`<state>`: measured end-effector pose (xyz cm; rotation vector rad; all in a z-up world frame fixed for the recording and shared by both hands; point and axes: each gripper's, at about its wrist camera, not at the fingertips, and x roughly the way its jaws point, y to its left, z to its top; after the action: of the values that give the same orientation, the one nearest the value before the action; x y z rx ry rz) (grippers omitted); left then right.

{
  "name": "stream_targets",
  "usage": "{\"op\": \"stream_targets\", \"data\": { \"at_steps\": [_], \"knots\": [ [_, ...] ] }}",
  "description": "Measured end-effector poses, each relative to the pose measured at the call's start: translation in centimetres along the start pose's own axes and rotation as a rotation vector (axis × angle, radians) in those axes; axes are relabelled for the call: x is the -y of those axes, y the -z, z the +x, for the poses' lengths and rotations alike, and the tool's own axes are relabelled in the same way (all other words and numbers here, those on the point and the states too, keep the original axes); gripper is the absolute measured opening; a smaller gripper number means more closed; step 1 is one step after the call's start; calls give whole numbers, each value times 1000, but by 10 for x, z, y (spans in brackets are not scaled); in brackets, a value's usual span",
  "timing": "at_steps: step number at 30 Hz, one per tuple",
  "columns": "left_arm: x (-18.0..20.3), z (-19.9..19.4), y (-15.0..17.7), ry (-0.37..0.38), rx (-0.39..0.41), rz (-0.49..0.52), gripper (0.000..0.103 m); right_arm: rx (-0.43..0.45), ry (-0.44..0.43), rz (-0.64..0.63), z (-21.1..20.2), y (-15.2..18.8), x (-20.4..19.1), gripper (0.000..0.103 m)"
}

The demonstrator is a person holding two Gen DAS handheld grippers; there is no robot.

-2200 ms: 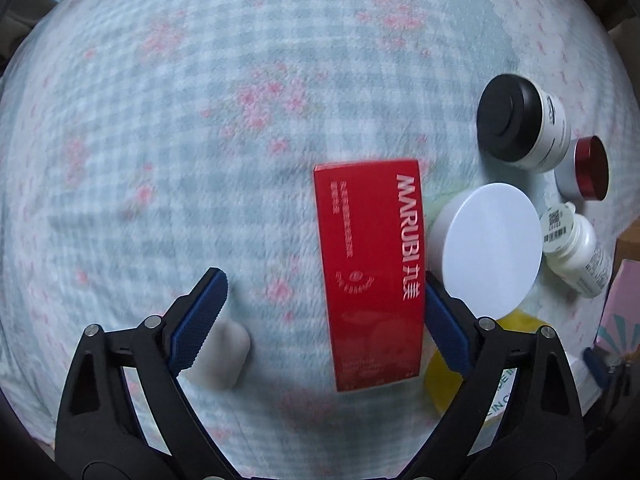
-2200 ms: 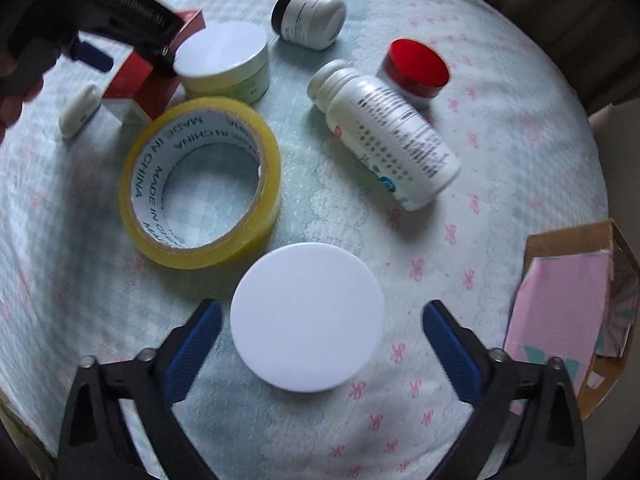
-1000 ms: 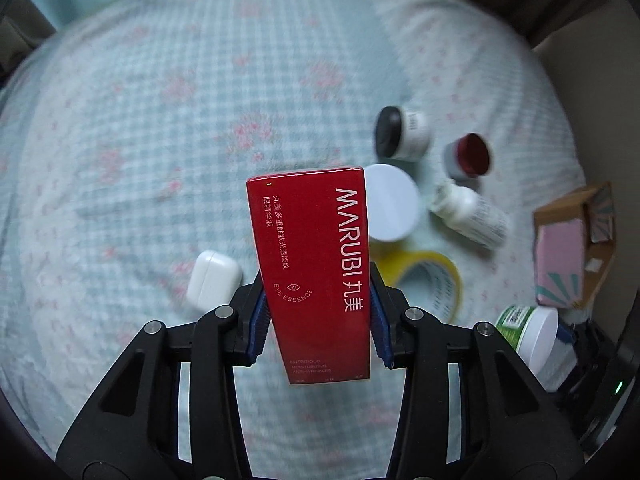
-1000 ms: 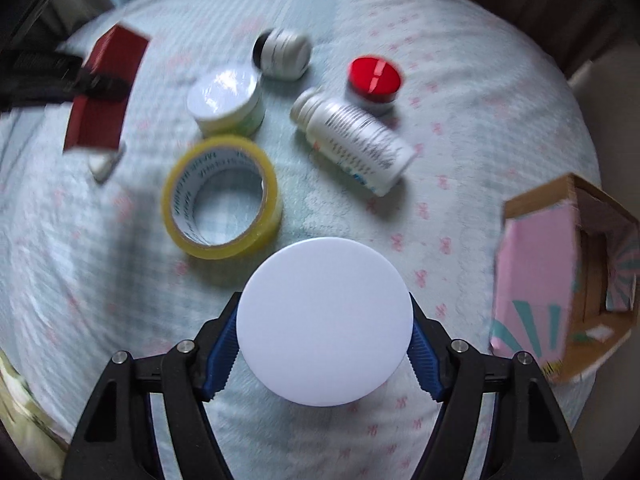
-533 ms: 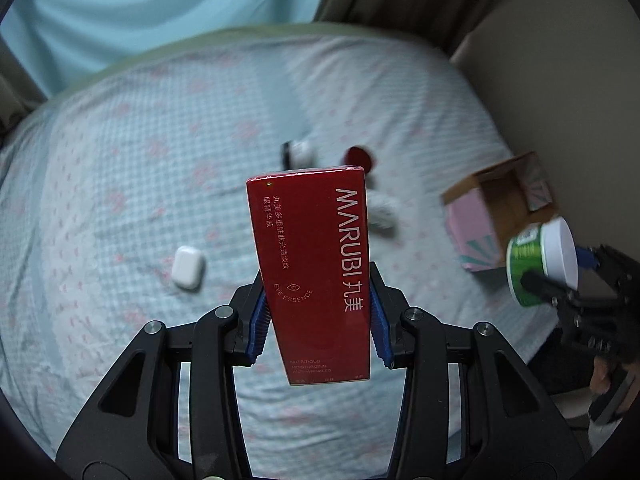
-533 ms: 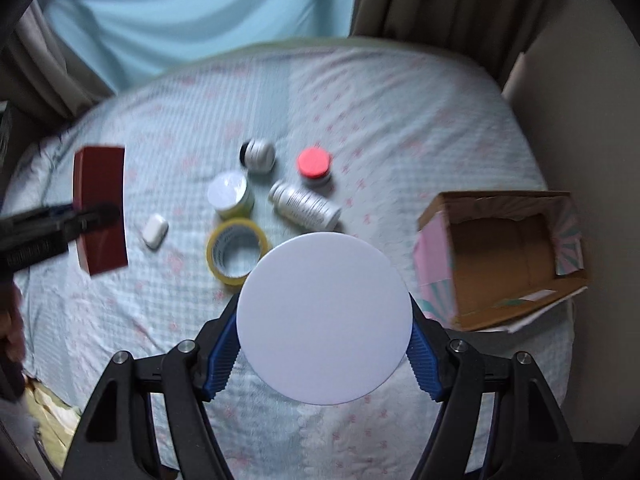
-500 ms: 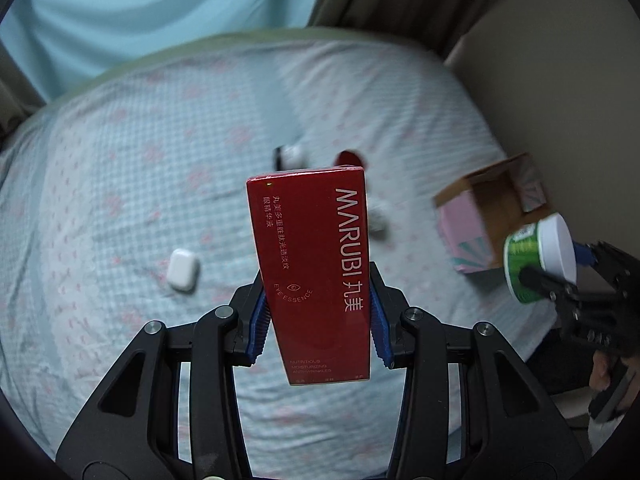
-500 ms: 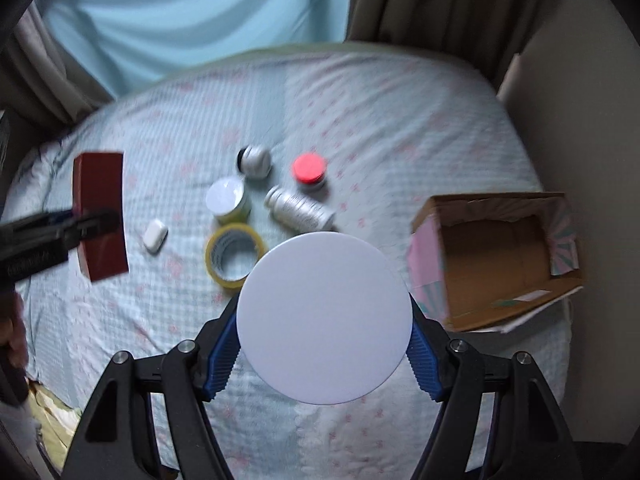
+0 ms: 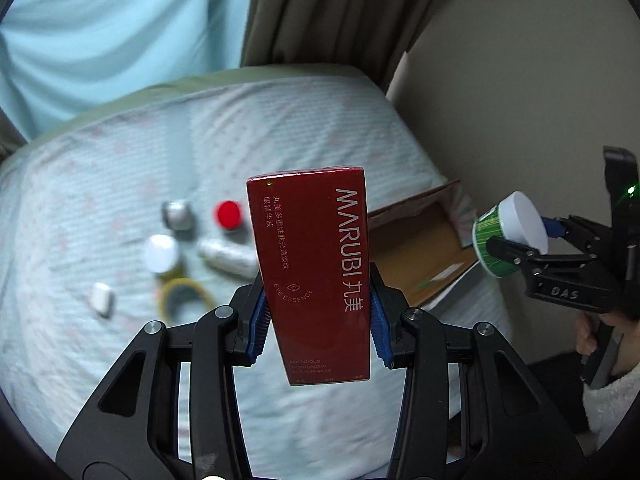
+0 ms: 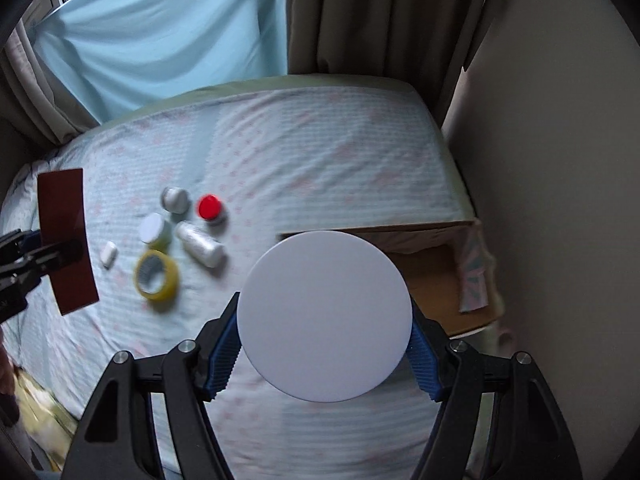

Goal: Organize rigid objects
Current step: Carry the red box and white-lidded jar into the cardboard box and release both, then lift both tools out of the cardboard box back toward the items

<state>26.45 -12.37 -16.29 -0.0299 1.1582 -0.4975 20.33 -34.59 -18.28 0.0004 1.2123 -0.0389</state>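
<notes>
My left gripper (image 9: 318, 326) has its blue-padded fingers (image 9: 258, 326) pressed against both long sides of one tall red cardboard box printed MARUBI (image 9: 312, 268), held upright in the air above the bed (image 9: 300, 128). My right gripper (image 10: 325, 354) clamps its fingers (image 10: 222, 354) on one round jar with a flat white lid and a green label (image 10: 325, 314); from the left camera the same jar shows to the right, near the wall. Both held things hang well above the pale blue checked bedsheet with pink flowers. Five containers and pieces lie clustered on the sheet, plus one tape roll: one silver-grey jar on its side (image 10: 175, 199), one small jar with a red lid (image 10: 210, 208), one white-lidded round tub (image 10: 154, 229), one white plastic pill bottle lying flat (image 10: 201, 245), one small white rounded case (image 10: 108, 254), and one yellow roll of tape (image 10: 157, 276) just beside the tub. One open brown cardboard box with pink patterned flaps (image 10: 434, 276) sits at the bed's right edge, its inside mostly hidden behind my jar. One light blue curtain (image 10: 160, 32) and one brown curtain (image 10: 380, 16) hang behind the bed.
</notes>
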Motion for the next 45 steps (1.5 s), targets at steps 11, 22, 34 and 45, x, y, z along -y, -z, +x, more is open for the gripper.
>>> {"op": "stream_targets", "data": {
  "at_steps": [11,22,34,45],
  "knots": [
    [104,127,-16,-13,-170,-80,38,-144,-30,-112,88,0,118,68],
    [125,261,-9,-51,-368,-47,38,-265,-90,-139,180,24,147,68],
    [130,333,6,-89,-483,58,39,-252,-122,-277,218,36,129,68],
    [128,314,1,-103,-408,89,103,-181,-121,-267,198,32,139,103]
  ]
}}
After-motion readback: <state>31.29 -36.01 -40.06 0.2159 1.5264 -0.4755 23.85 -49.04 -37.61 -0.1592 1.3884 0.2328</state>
